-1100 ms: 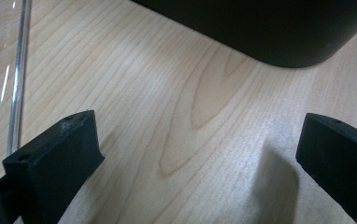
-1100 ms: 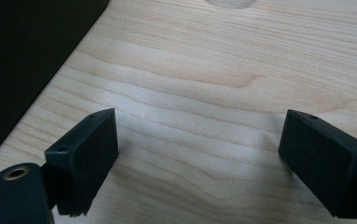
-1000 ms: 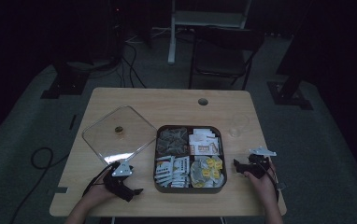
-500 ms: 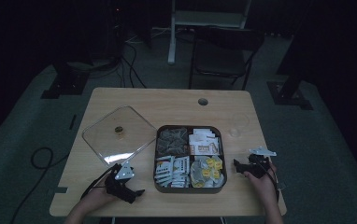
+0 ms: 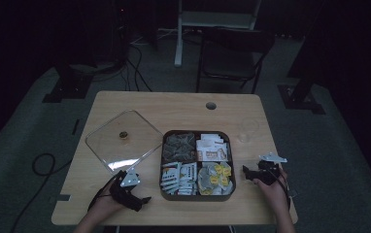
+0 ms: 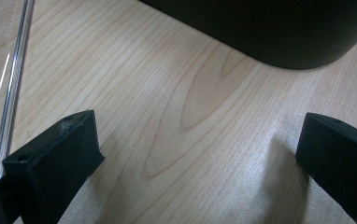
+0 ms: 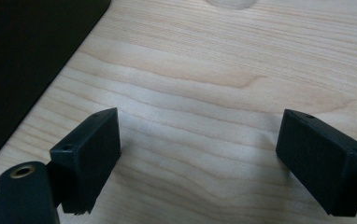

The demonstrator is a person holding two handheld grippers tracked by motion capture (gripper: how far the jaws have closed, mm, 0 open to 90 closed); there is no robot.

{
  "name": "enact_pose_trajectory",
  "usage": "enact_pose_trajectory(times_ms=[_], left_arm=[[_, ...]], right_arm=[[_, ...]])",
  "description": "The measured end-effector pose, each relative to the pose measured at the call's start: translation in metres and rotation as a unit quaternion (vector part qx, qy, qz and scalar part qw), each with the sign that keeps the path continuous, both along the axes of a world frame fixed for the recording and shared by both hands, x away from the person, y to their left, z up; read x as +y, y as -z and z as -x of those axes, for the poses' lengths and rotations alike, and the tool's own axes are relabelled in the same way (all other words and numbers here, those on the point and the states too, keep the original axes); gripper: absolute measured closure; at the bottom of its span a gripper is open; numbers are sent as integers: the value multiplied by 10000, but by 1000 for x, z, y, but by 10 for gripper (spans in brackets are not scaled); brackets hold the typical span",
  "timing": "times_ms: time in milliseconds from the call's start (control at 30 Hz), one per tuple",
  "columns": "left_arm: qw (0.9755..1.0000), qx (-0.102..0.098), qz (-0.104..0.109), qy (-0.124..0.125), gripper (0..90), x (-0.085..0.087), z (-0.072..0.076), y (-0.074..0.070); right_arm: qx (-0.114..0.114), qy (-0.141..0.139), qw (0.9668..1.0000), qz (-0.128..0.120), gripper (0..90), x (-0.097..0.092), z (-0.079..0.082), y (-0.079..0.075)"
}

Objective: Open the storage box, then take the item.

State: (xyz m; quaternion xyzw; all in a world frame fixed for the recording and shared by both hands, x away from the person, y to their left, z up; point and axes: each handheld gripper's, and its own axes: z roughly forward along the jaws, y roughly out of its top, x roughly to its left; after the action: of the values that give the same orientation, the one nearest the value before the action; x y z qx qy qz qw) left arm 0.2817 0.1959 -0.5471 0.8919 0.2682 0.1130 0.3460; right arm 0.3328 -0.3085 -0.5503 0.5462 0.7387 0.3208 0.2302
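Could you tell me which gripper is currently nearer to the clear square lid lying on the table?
Left. The left gripper sits just below the near corner of the clear lid, whose edge runs beside its jaw. The right gripper is beyond the dark tray, on its far side.

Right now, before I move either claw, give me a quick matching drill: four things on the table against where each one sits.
Things:
1. clear lid
2. tray
3. left claw
4. right claw

Places:
A. middle of the table, four compartments of packets
B. on the table right of the tray, open
C. flat on the table left of the tray
D. near front edge, below the lid, open

Pairs: 1-C, 2-A, 3-D, 4-B
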Motion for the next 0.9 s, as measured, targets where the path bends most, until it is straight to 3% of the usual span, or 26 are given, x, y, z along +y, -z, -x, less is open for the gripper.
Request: enact_pose_trajectory(times_ms=[400, 667, 900], left_arm=[[10000, 1, -1, -8, 3, 0, 0, 0], [10000, 1, 0, -8, 3, 0, 0, 0], [10000, 0, -2, -7, 3, 0, 0, 0]], right_arm=[[36, -231, 9996, -152, 135, 2, 10, -5], [-343, -421, 9973, -493, 135, 1, 20, -38], [-548, -910, 9907, -851, 139, 16, 28, -64]])
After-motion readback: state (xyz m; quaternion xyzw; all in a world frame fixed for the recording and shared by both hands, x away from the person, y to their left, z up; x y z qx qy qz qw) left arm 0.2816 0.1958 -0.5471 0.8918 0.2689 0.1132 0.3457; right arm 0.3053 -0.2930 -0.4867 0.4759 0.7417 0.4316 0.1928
